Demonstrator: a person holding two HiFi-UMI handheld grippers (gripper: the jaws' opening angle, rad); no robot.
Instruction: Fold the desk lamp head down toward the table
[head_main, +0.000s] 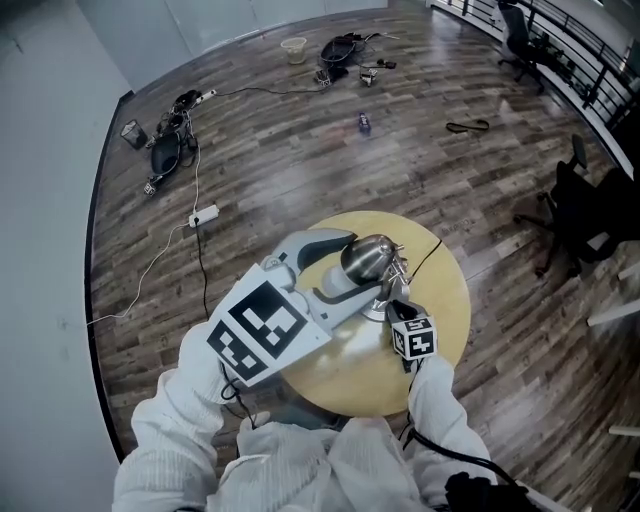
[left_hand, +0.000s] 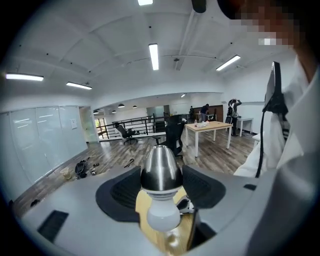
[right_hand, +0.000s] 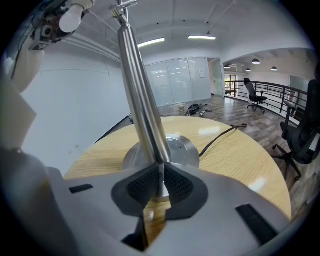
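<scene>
Head view: round light-wood table on a dark plank floor. The polished metal desk lamp sits near the table's centre.

Lamp: its round metal base lies flat on the wood. The thin metal stem rises from the base, tilted toward 11 o'clock in the right gripper view. The bullet-shaped chrome lamp head is raised, clear of the tabletop, with a white bulb showing at its wide end. In the head view the head lies at about 10 o'clock from the base. A thin dark cord runs from the base toward the table edge at 1 o'clock in the head view.

Left gripper: it comes in from 8 o'clock in the head view. Jaws are spread wide and released. The lamp head stands between the two dark pads, and no squeeze on it is visible. Its large marker cube faces up.

Right gripper: it comes in from 6 o'clock and is clenched on the stem low down, just above the base, pads meeting on the metal. Its small marker cube sits beside the base.

Loose cables lie on the floor at 10 o'clock from the table, and a black office chair stands at 3 o'clock.
</scene>
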